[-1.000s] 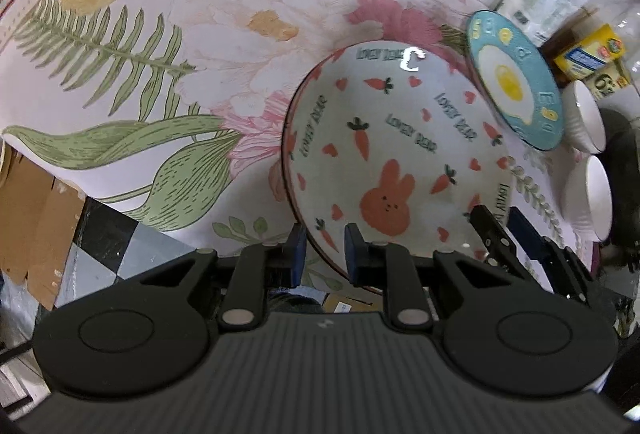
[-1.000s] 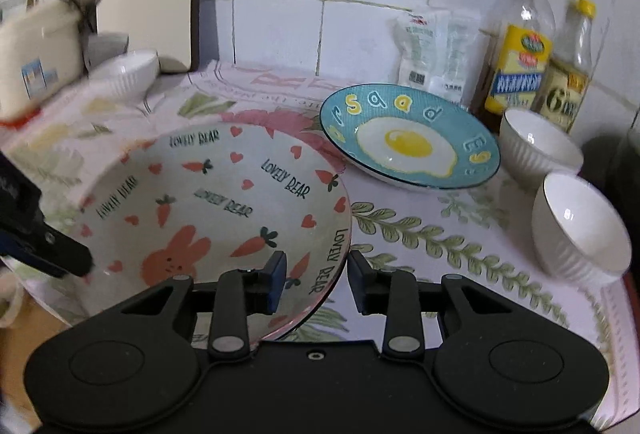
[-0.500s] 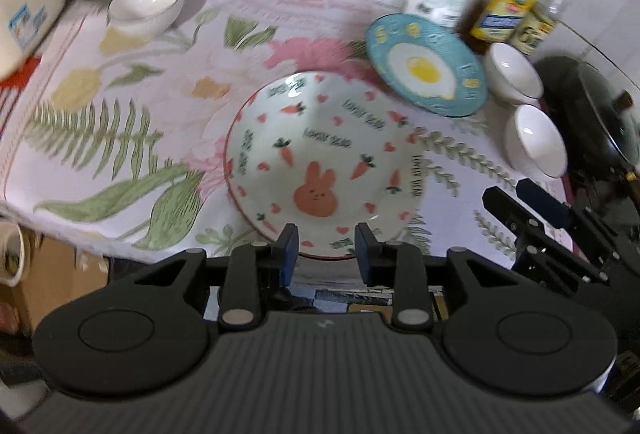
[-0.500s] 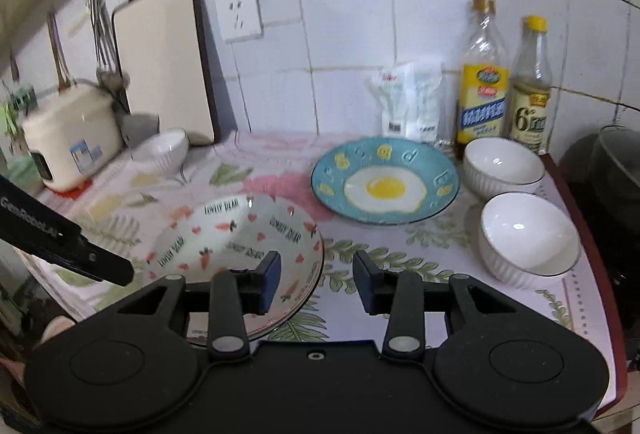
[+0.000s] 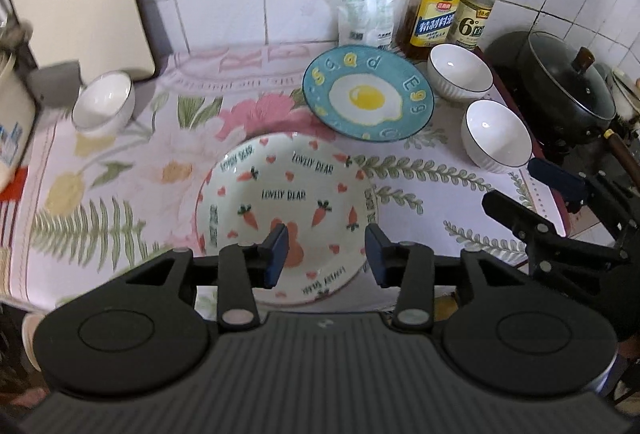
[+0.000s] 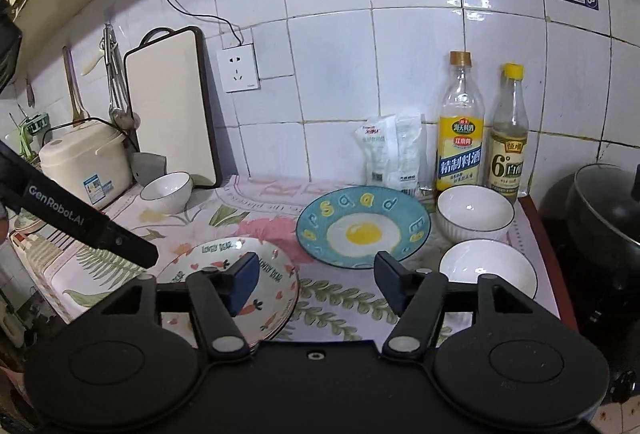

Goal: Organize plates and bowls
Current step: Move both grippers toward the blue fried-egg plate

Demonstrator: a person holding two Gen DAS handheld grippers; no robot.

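Cream round ceramic plate with carrots and a bunny (image 5: 288, 210) sits lower centre on the floral cloth (image 5: 120, 170), blue fried-egg plate (image 5: 368, 98) upper right of it. Left gripper (image 5: 326, 254) and right gripper (image 6: 316, 280) both gape wide, holding nothing.

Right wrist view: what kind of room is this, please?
Most likely a home kitchen counter. A rice cooker and a cutting board stand against the tiled wall, two seasoning bottles stand behind the bowls, and a lidded black pot sits at the right.
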